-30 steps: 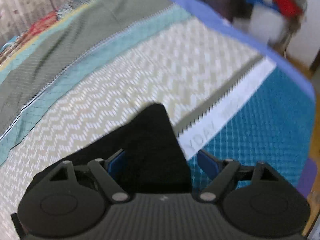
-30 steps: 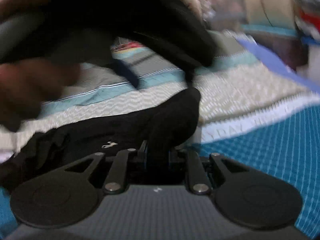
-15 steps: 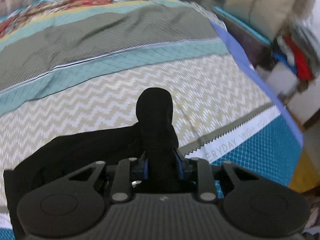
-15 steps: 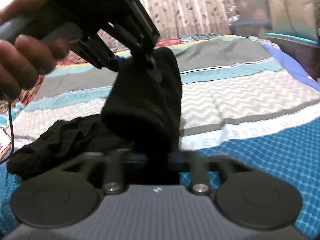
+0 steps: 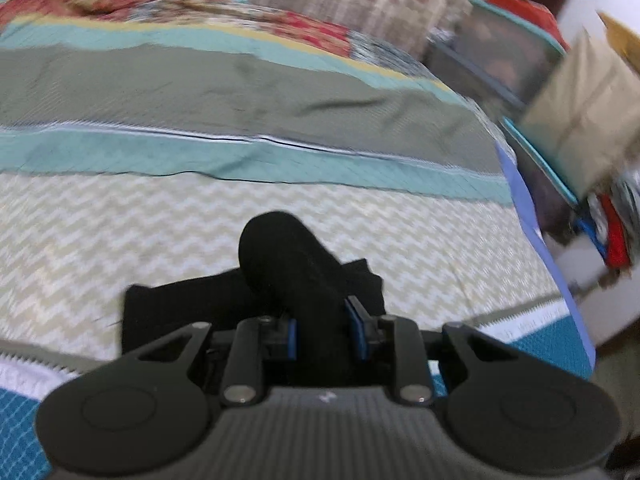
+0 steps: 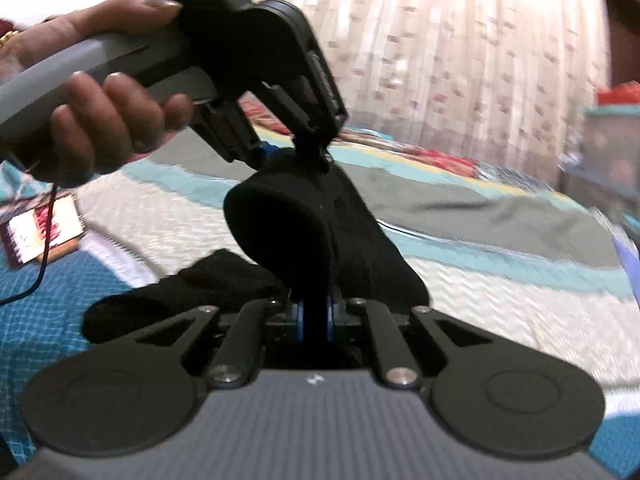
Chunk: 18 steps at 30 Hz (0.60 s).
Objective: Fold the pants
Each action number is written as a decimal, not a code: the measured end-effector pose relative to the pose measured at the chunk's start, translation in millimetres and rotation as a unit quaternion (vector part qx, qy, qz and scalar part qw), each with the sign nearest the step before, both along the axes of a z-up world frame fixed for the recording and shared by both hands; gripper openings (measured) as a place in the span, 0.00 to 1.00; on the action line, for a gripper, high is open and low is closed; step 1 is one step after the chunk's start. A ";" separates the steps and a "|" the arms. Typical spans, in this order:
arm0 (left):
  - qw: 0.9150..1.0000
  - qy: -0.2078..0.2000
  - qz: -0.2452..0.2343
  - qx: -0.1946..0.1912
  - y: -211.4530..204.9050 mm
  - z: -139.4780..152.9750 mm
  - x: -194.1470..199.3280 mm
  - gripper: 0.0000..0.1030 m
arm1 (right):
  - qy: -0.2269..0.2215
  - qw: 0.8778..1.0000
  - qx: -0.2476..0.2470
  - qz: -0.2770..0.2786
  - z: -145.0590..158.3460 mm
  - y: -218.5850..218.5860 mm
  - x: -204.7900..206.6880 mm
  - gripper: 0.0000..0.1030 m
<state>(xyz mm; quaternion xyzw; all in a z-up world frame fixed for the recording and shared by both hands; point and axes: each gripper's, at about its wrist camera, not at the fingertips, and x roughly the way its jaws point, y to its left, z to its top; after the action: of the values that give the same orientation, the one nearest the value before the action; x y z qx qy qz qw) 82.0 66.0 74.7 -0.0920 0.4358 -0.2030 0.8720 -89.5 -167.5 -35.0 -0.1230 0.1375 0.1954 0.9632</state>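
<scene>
- left claw is now clamped on a thick roll of the black pants; a second ago its blue pads stood wide with the cloth loose between them.
- right claw pinches a thinner edge of the same pants, nearly closed, as it did before.
- the left claw, seen in the right wrist view with the person's hand on its handle, has lifted the cloth into a raised loop.
- the rest trails on the bed.
- both ends gripped: a fold-over looks ready.
</scene>
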 end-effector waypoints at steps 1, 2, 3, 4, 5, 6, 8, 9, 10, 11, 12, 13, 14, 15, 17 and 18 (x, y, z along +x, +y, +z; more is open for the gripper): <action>1.000 0.000 0.011 -0.006 13.9 -2.2 0.7 0.22 | -0.001 1.000 -0.011 0.010 -0.1 10.2 -0.7 0.12; 1.000 0.002 0.019 -0.010 25.0 -4.5 2.1 0.22 | -0.002 1.000 -0.022 0.021 0.1 19.9 0.3 0.12; 1.000 0.003 0.026 -0.013 35.2 -7.0 2.8 0.22 | -0.003 0.999 -0.034 0.031 0.0 28.7 2.0 0.12; 0.999 0.004 0.035 -0.015 45.9 -11.3 3.8 0.22 | -0.003 0.998 -0.043 0.040 -1.2 38.6 -1.1 0.12; 0.999 0.006 0.044 -0.018 55.7 -16.6 5.0 0.22 | -0.002 0.997 -0.053 0.048 -3.2 46.5 0.4 0.12; 0.998 0.009 0.054 -0.020 65.5 -23.1 6.6 0.22 | 0.003 0.996 -0.064 0.057 -5.6 55.2 2.1 0.12; 0.997 0.024 0.076 -0.017 82.4 -43.8 11.5 0.27 | 0.021 0.993 -0.090 0.076 -13.6 71.1 7.4 0.21; 0.995 0.040 0.088 -0.007 87.8 -57.0 14.2 0.28 | 0.039 0.990 -0.105 0.090 -20.4 77.2 10.1 0.27; 0.993 0.062 0.100 0.007 93.2 -71.7 15.8 0.34 | 0.063 0.985 -0.114 0.109 -26.2 81.2 12.1 0.44; 0.991 0.078 0.110 0.018 98.4 -84.2 15.0 0.37 | 0.087 0.981 -0.112 0.128 -31.0 81.0 12.8 0.49; 0.989 0.089 0.120 0.024 105.0 -96.0 11.9 0.38 | 0.104 0.979 -0.104 0.142 -33.4 77.9 10.6 0.49; 0.988 0.091 0.122 0.015 109.8 -102.0 7.8 0.45 | 0.108 0.977 -0.098 0.153 -33.6 73.2 5.4 0.49; 0.988 0.088 0.127 -0.001 115.4 -105.4 1.3 0.53 | 0.104 0.977 -0.097 0.160 -32.3 68.8 0.5 0.50; 0.988 0.083 0.132 -0.014 120.5 -106.2 -6.3 0.55 | 0.101 0.976 -0.095 0.165 -29.5 63.4 -4.1 0.50; 0.988 0.070 0.138 -0.030 125.0 -103.5 -18.5 0.57 | 0.112 0.978 -0.068 0.164 -21.3 48.7 -7.8 0.50; 0.987 0.067 0.140 -0.038 126.4 -102.2 -25.9 0.59 | 0.121 0.978 -0.040 0.163 -16.2 40.2 -7.4 0.50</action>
<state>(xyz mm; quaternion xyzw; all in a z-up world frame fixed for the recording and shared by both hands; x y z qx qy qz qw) 56.2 192.5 -27.4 -0.1979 0.4679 -0.0889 0.8567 -96.9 -127.3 -51.3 -0.1576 0.2391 0.3573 0.8890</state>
